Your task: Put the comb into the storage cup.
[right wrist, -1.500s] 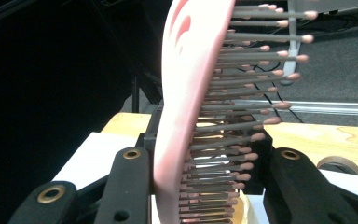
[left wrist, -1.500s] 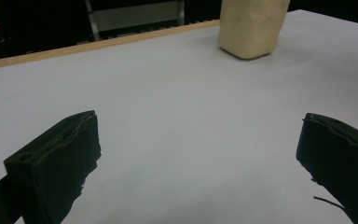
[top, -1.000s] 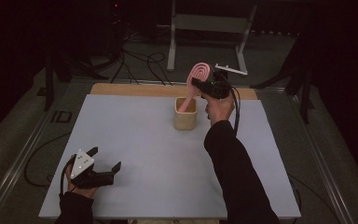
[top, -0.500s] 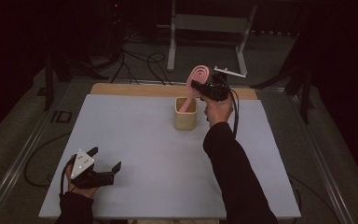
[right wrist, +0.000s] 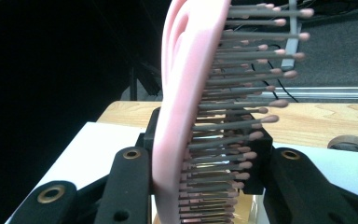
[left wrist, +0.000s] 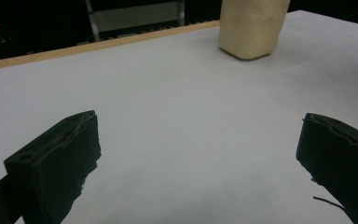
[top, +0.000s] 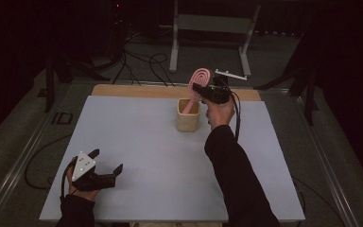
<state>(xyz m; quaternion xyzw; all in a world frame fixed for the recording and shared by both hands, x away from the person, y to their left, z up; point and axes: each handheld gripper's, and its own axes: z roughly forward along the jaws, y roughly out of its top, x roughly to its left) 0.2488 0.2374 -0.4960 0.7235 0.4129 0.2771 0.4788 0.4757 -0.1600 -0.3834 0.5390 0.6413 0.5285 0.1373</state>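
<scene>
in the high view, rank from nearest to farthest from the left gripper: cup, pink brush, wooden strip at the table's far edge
From the left gripper, at the near left corner:
1. Cup, mid-table toward the far side.
2. Pink brush, above the cup, held in the right gripper.
3. Wooden strip, along the far edge.

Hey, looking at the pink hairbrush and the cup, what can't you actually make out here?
- High view: the hairbrush handle's lower end, hidden inside the cup.
- Left gripper view: the cup's rim, cut off by the top edge.
- Right gripper view: the hairbrush's handle, cut off by the bottom edge between the right gripper jaws.
</scene>
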